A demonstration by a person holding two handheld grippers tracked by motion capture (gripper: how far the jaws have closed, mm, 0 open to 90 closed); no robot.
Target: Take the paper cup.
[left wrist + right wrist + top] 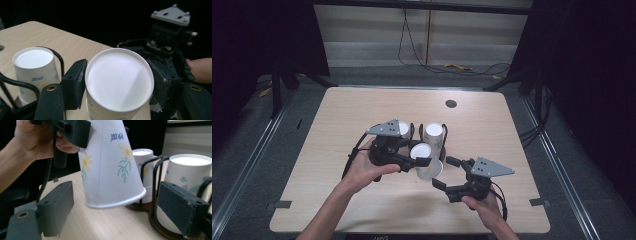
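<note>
My left gripper is clamped on the upside-down paper cup, lifted just in front of my right gripper, whose jaws stand apart and empty.

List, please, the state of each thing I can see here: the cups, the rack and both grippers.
White flowered paper cup: upside down, tilted, clamped near its base, off the table.
Left gripper: shut on that cup.
Right gripper: open, holding nothing.
Black wire cup rack: holds two upside-down cup stacks.
</note>
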